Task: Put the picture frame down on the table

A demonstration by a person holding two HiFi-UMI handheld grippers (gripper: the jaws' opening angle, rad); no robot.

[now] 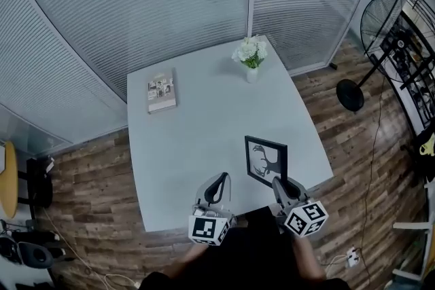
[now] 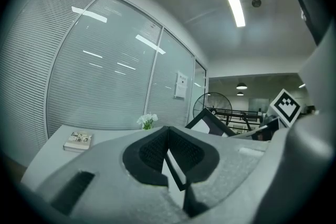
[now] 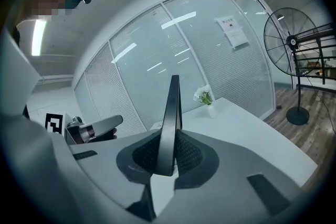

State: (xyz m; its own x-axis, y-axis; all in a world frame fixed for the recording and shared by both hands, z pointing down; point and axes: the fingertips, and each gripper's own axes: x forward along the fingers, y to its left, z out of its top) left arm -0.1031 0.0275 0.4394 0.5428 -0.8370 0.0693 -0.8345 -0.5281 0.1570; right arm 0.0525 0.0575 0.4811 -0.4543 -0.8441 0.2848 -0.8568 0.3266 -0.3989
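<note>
A: Where is the right gripper [image 1: 281, 185] holding?
B: It is clamping the picture frame [image 1: 266, 161] by its near edge, upright over the table's [image 1: 197, 139] near right part; the left gripper [image 1: 219, 183] is resting closed, empty.
A: Handling?
B: I'm judging it light, stiff and probably fragile; that rigid border is suiting the grip.
</note>
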